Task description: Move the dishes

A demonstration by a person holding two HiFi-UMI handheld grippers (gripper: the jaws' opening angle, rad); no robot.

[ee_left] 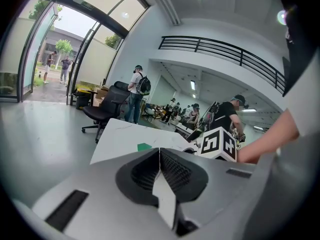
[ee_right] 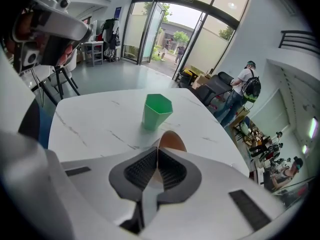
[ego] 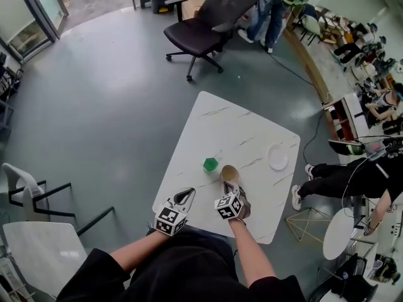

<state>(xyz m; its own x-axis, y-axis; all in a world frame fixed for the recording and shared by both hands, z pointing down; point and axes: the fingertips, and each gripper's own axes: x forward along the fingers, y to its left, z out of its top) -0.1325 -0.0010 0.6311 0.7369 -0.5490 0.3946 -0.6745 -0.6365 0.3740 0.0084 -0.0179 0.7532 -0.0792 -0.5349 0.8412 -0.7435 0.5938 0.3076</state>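
Observation:
A tan-brown bowl sits near the front of the white marble table, and my right gripper is shut on its near rim. In the right gripper view the brown bowl shows just past the closed right gripper. A green cup stands upright just left of and beyond the bowl; the green cup is apart from the jaws. A white plate lies near the table's right edge. My left gripper hovers shut and empty at the table's front edge; this left gripper points toward the cup.
A black office chair stands on the floor beyond the table. A white chair is at my left. A seated person's legs are close to the table's right side, and a small round table is nearby.

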